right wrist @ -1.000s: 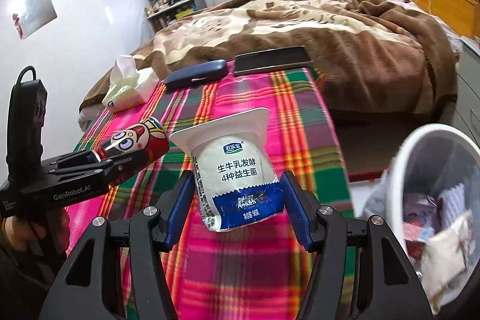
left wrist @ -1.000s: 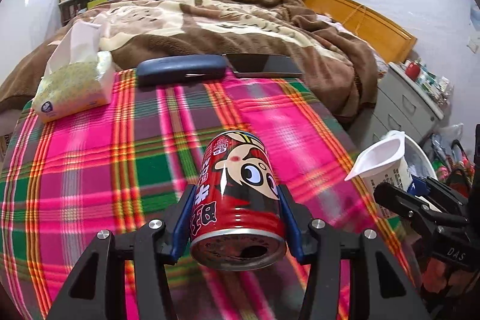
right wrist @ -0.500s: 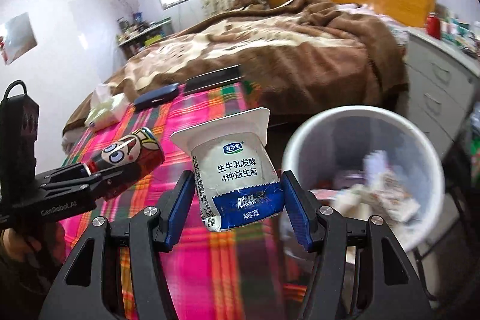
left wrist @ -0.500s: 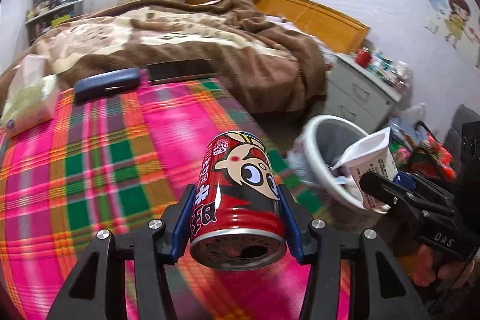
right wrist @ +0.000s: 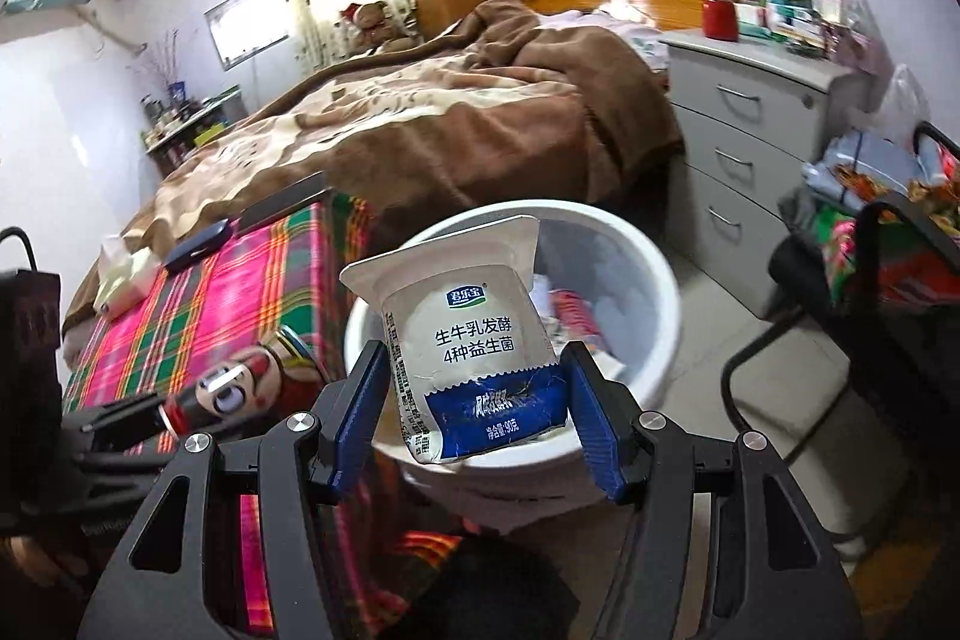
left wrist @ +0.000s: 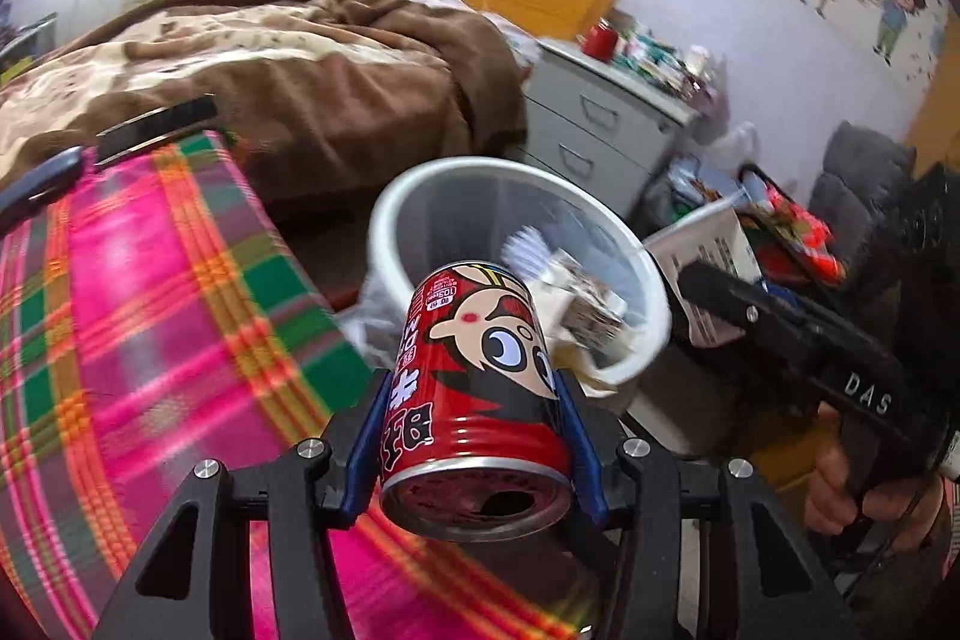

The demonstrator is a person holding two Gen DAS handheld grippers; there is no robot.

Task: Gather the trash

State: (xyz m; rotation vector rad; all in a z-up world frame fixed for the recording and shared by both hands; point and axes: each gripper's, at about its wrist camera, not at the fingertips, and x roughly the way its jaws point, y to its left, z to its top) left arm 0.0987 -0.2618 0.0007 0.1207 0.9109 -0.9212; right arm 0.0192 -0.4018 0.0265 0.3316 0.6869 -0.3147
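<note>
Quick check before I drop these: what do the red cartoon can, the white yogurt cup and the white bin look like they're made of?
Red cartoon drink can: thin metal, probably; glossy printed wall with ribs, silvery rim around the opened end.
White yogurt cup with a blue band: thin plastic, seemingly; matte, its blue label creased, top flange bent.
Round white waste bin: moulded plastic by its look; smooth, semi-gloss, with a thick rolled rim.

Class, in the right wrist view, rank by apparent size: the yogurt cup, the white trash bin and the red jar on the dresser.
1. White trash bin
2. Yogurt cup, though its nearness to the camera enlarges it
3. Red jar
</note>
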